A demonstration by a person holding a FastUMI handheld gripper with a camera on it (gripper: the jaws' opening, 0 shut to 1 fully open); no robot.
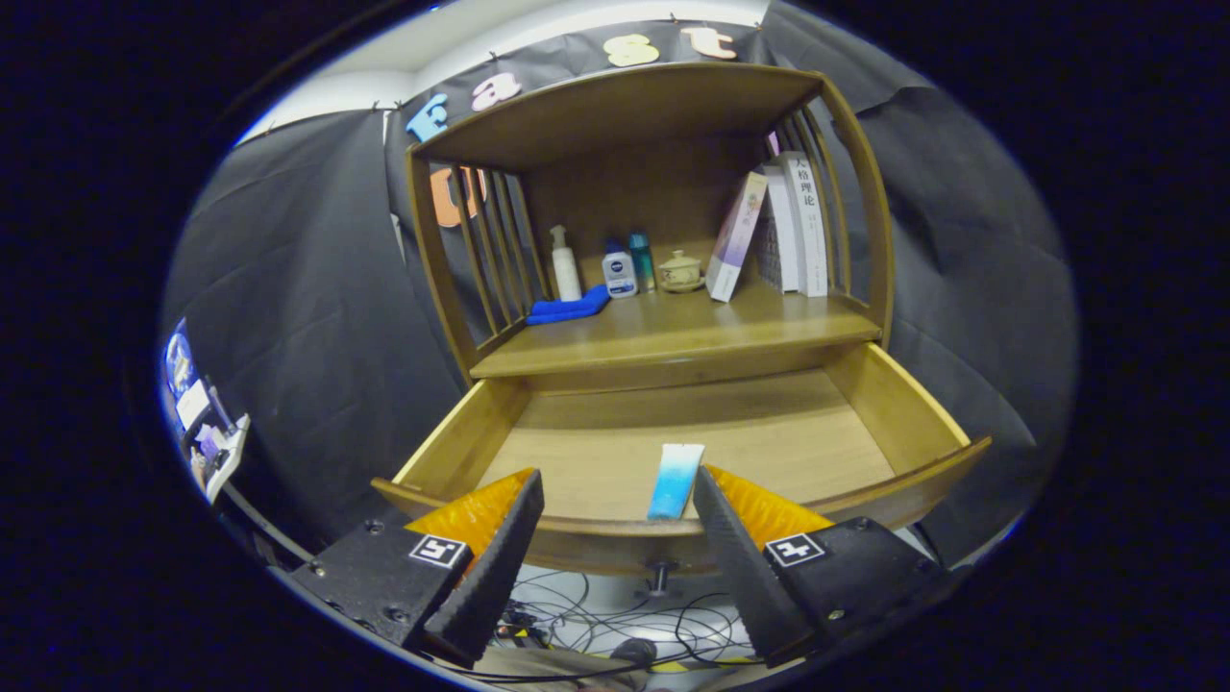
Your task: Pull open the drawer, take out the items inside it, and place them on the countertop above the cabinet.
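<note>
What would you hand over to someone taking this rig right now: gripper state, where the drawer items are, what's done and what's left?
Gripper: open, holding nothing, fingers just in front of the drawer's front edge.
Drawer: already pulled open.
Blue tube: lying inside the drawer against the front wall, between the fingers and closer to the right one. No other item visible in the drawer.
Countertop: already carries bottles, a blue cloth, a small pot and books toward the back; its front part is free.
Left: grasp the tube, lift it out, set it on the countertop.
</note>
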